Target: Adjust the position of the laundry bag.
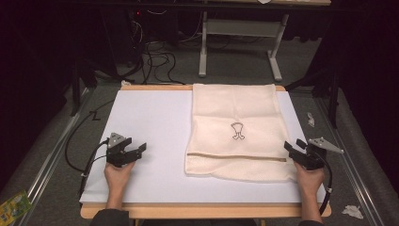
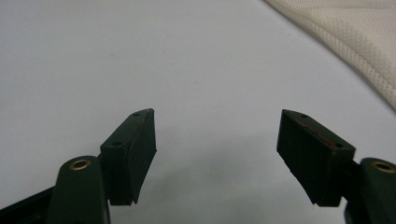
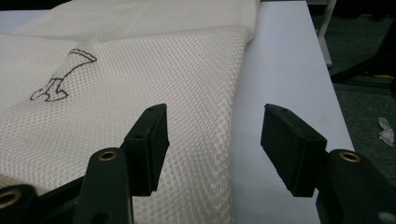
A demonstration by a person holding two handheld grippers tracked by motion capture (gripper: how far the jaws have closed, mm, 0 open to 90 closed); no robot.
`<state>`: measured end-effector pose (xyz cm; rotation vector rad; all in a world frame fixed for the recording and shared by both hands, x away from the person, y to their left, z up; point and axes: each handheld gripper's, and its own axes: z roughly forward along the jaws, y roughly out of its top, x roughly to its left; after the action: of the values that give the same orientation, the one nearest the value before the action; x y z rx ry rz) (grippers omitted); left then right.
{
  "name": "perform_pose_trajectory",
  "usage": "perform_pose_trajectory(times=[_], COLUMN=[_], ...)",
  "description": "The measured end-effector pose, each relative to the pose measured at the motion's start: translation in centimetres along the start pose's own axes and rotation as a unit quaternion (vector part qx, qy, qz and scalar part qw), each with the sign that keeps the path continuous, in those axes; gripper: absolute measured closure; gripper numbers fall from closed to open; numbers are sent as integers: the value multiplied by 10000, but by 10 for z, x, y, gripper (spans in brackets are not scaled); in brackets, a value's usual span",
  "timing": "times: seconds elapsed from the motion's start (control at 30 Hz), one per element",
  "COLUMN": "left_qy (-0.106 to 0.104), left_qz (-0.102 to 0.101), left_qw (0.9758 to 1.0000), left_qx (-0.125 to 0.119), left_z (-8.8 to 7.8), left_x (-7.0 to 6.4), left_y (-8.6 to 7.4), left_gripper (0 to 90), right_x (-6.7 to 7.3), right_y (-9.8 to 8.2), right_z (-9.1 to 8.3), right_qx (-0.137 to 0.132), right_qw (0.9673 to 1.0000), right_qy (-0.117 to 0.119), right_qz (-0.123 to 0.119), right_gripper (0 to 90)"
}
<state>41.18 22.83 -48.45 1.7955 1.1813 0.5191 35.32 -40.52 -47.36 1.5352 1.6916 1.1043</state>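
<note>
Two open grippers, mesh bag (image 1: 235, 132) edge, bare table (image 1: 150, 117) left

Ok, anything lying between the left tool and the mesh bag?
Nothing: in the high view only bare white table separates the open left tool from the mesh bag.

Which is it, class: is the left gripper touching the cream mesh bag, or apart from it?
Apart. The high view shows bare white table between the left gripper and the cream mesh bag.
</note>
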Motion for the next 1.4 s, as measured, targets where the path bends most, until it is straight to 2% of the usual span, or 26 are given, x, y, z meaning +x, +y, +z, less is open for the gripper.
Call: perform_pose_trajectory(times=[0.17,0.33,0.43,0.53,0.57,0.63,0.67,0.7,0.73,0.83,0.87,0.97,1.0,1.07,1.13,1.23,1.27,1.3,1.33,1.37,1.4], left_qy=[-2,-115,-191,-203,-203,-196,-189,-189,-124,-90,-80,-81,-127,-226,-364,-408,-486,-486,-451,-451,-517], left_qz=[37,28,-75,-251,-251,-256,-227,-227,-149,-104,-97,-84,-88,-78,-33,26,17,17,85,85,88], left_qw=[10000,9999,9998,9994,9994,9994,9996,9996,9998,9998,9998,9998,9998,9996,9993,9991,9985,9985,9982,9982,9977], left_qx=[-9,-45,-44,108,108,100,49,49,69,152,167,135,133,165,116,138,262,262,376,376,436], left_z=[-1,-1,-1,2,2,1,0,0,-1,-1,-1,-2,-3,-3,-4,-4,0,0,4,4,8], left_x=[-1,0,3,7,7,7,6,6,6,7,7,5,4,2,-4,-11,-16,-16,-21,-21,-27], left_y=[0,0,0,2,2,2,2,2,2,2,2,2,2,4,8,11,14,14,18,18,22], left_gripper=[299,294,295,280,282,280,265,264,264,259,256,253,243,248,261,287,294,305,314,319,318], right_x=[0,1,1,0,0,0,1,1,-2,-5,-6,-4,-2,-1,-2,-2,-3,-3,-1,-1,3], right_y=[0,0,0,0,0,0,-1,-1,-1,-1,-1,0,1,3,4,5,7,7,8,8,11], right_z=[0,0,0,-1,-1,-3,-7,-7,-10,-10,-11,-10,-10,-11,-12,-14,-15,-15,-15,-15,-13], right_qx=[7,1,-8,-54,-54,-127,-334,-334,-469,-487,-459,-357,-343,-285,-212,-148,-87,-87,42,42,176], right_qw=[10000,10000,10000,10000,10000,9999,9994,9994,9989,9986,9987,9992,9994,9996,9998,9999,9998,9998,9998,9998,9995], right_qy=[-9,-22,-60,-43,-43,-42,-39,-39,35,129,154,96,60,50,38,60,137,137,182,182,215], right_qz=[-16,-57,-50,26,26,-11,-66,-66,18,132,184,133,34,6,12,43,86,86,-42,-42,-156], right_gripper=[422,420,419,418,418,434,460,460,464,457,456,455,471,474,473,453,432,432,422,422,424])
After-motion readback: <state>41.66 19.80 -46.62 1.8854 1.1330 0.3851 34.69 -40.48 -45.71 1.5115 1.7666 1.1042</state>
